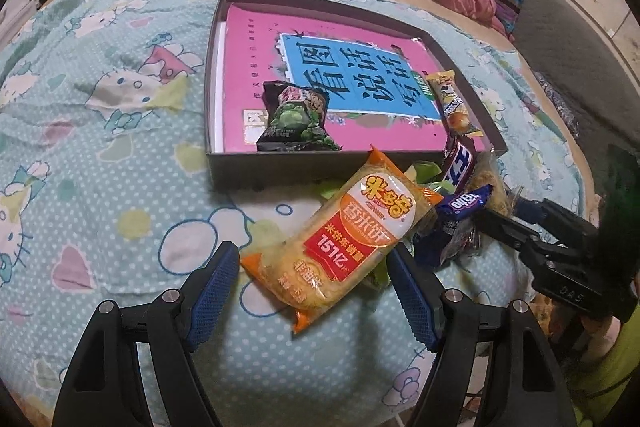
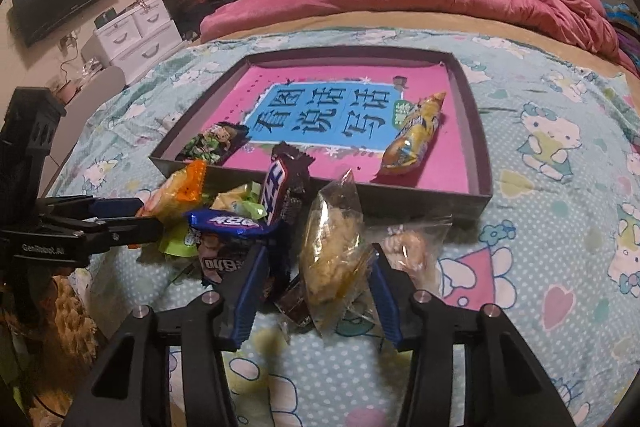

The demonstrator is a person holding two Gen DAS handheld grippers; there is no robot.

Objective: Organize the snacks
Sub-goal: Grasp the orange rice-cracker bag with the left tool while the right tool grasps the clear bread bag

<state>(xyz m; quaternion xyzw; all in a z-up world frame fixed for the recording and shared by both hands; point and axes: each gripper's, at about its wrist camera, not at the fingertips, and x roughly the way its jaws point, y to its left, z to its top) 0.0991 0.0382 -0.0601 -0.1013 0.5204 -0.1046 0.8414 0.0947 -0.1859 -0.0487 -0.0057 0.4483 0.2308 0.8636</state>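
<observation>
Rice cracker pack (image 1: 344,239): light, crinkly, brittle inside; grasp across the middle. Left gripper (image 1: 314,283) straddles it, unclenched. Right gripper (image 2: 316,283) brackets clear pastry bag (image 2: 332,251), contact uncertain.

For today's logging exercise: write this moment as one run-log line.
left gripper: open around rice cracker pack | right gripper: open around clear snack bag | box: two snacks

Snack pile (image 2: 256,227) crowding box (image 2: 400,195) front
</observation>
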